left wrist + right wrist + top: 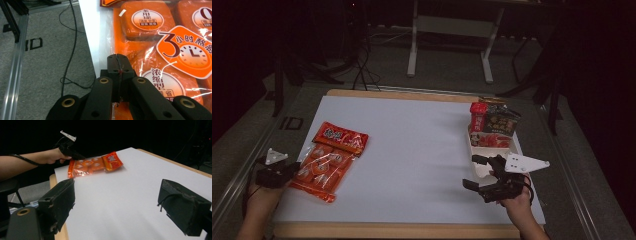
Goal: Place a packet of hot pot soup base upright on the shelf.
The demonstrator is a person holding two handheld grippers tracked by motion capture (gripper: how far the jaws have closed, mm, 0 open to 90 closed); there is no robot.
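Observation:
An orange packet of wrapped blocks lies flat near the left edge of the white table top. My left gripper is shut, its jaws pressed together, with its tips over the packet's clear left seam. Whether any film is pinched I cannot tell. At the right, my right gripper stands open just above the bare white surface with nothing between its jaws, pointing across the table toward the packet.
A white tray beside the right gripper holds a red packet, a dark packet and a red one lying flat. Cables run over the grey floor, and a stand's legs rise behind the table.

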